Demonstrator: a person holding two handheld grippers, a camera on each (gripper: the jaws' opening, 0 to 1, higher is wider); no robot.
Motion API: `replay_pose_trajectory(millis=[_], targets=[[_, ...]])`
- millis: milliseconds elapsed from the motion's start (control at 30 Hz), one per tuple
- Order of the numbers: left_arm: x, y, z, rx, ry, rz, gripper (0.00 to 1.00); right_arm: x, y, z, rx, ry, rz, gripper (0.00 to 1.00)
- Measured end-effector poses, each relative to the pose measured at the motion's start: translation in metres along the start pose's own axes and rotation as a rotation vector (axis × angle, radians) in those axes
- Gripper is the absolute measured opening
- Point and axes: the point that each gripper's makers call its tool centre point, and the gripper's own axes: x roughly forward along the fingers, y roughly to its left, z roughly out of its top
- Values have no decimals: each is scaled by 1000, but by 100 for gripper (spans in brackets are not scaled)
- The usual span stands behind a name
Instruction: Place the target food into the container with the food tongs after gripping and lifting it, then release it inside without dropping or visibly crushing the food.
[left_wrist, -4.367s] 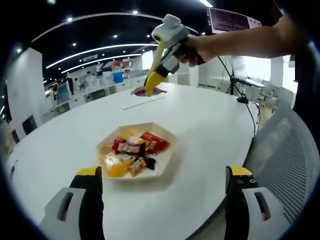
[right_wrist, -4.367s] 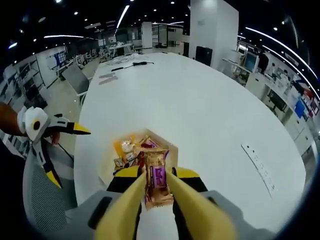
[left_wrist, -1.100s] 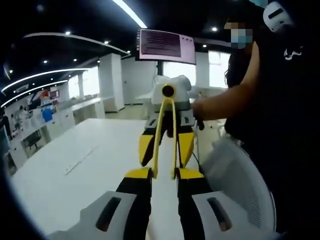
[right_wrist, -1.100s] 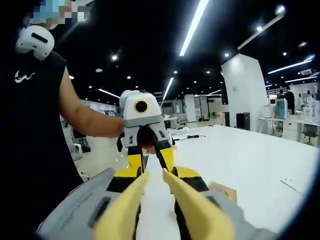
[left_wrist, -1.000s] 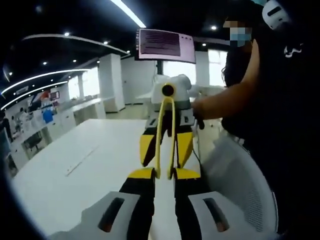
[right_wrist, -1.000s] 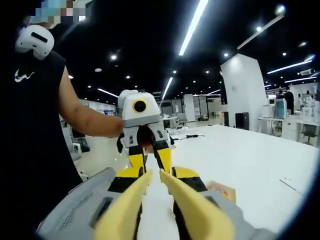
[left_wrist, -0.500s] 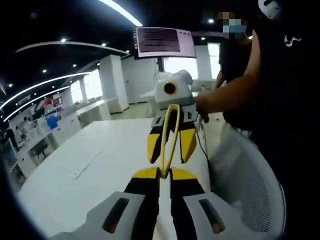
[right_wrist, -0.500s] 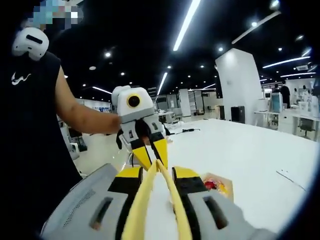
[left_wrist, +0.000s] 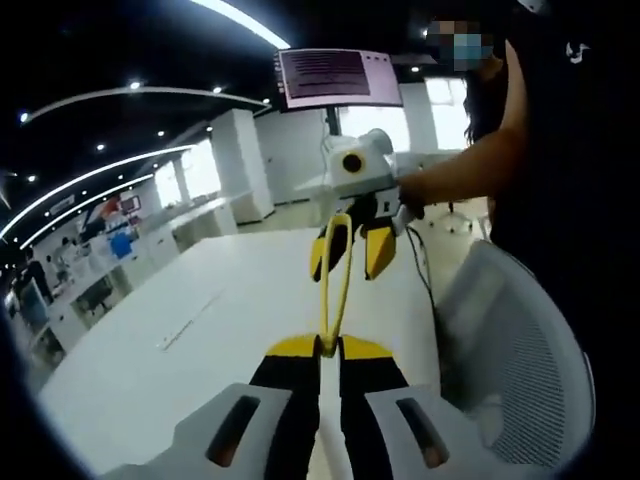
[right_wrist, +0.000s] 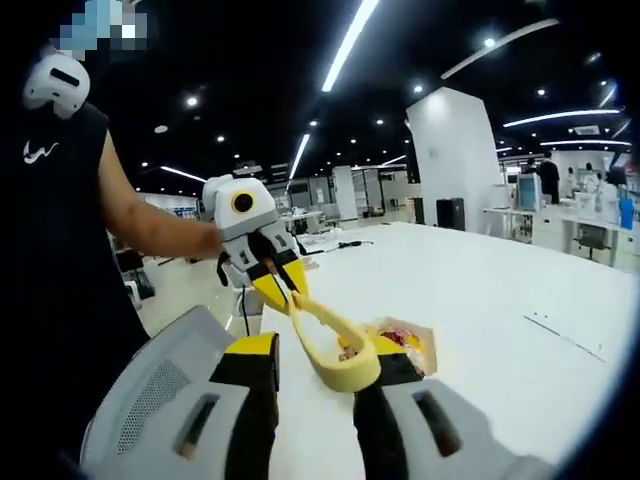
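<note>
We see the left hand-held gripper (left_wrist: 328, 350) closed on the yellow food tongs (left_wrist: 335, 275) — right hand-held gripper (right_wrist: 313, 372) parted, empty; the snack tray (right_wrist: 405, 342) rests on the white surface (right_wrist: 480, 310).

From my right gripper (right_wrist: 310, 365), the tongs (right_wrist: 335, 345) hide part of the container (right_wrist: 415, 345); its food is too blurred to identify.

Yellow food tongs (left_wrist: 333, 280) stand out against the white tabletop (left_wrist: 190, 350). Both grippers, left gripper (left_wrist: 329, 347) and right gripper (right_wrist: 318, 362), are grey with black-and-yellow jaws. The pale wooden container (right_wrist: 418, 345) holds red and orange wrappers. The chair (left_wrist: 520, 350) is white mesh.
</note>
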Motion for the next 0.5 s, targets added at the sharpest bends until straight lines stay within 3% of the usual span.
replay_pose_trajectory(millis=[267,367,433,500], targets=[[16,-14,-33,19,58,-6,0,-9,-12,-42,46,40,-117,30],[22,-21,-46,36,88,-23,0,-11,-14,-68,47,109,-151,27],[27,-25,-60,50,113,-35,0,-11,-13,-86,58,149,-168,21],[32,-31,-76,48,149,-58,0,-12,-15,-105,67,191,-187,21]])
